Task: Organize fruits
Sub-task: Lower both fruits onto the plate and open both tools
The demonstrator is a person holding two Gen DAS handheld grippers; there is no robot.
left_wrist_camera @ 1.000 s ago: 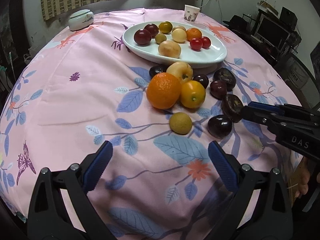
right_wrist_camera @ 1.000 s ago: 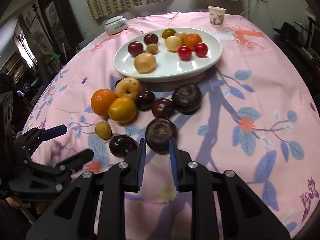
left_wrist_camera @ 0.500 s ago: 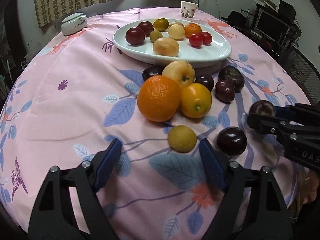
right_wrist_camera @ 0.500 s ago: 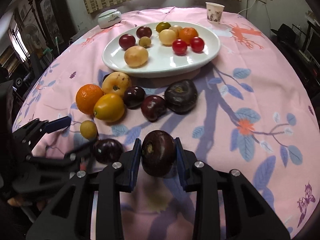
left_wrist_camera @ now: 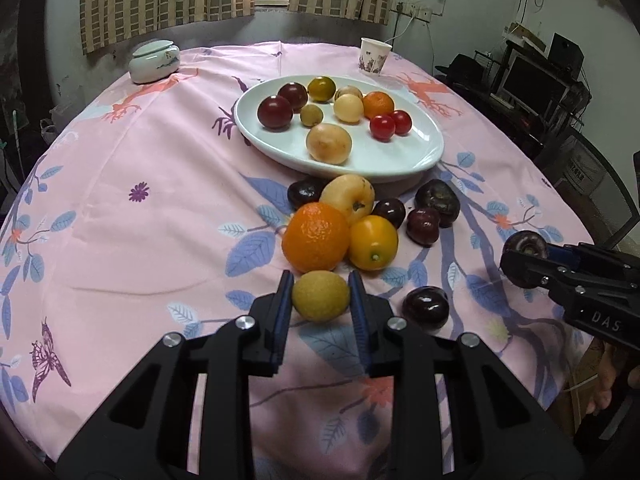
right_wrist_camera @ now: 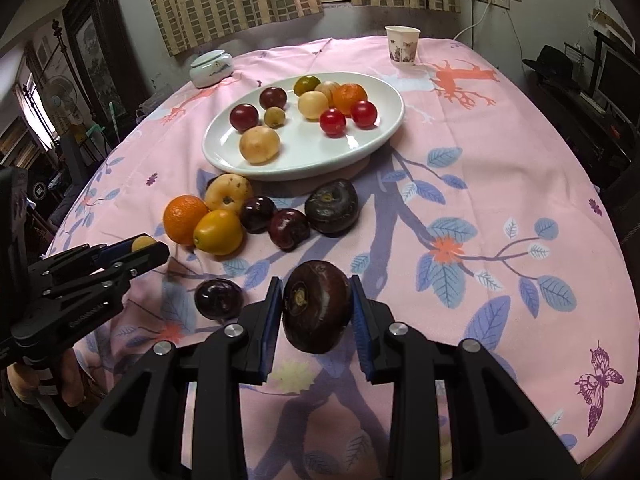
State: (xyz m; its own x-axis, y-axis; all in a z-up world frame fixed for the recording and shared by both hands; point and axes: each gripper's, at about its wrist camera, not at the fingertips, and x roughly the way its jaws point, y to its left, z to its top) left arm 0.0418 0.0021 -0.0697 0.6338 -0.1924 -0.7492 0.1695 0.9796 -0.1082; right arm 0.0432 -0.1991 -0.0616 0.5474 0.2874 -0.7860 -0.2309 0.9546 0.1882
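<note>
The left gripper (left_wrist_camera: 321, 297) clamps a small yellow-green fruit (left_wrist_camera: 321, 296), while the right gripper (right_wrist_camera: 317, 308) clamps a large dark purple fruit (right_wrist_camera: 318, 306) above the pink floral tablecloth (right_wrist_camera: 480, 184). In the right wrist view the yellow-green fruit is mostly hidden behind the left gripper's fingers. A dark plum (left_wrist_camera: 425, 307) lies just beside the left gripper, an orange (left_wrist_camera: 315, 237) and a yellow fruit (left_wrist_camera: 373, 243) right ahead. Behind them, partly blocking one another, sit more dark fruits. The white plate (left_wrist_camera: 400, 156) beyond holds mixed fruit. A paper cup (left_wrist_camera: 374, 56) and lidded jar (left_wrist_camera: 154, 61) stand at the far edge.
</note>
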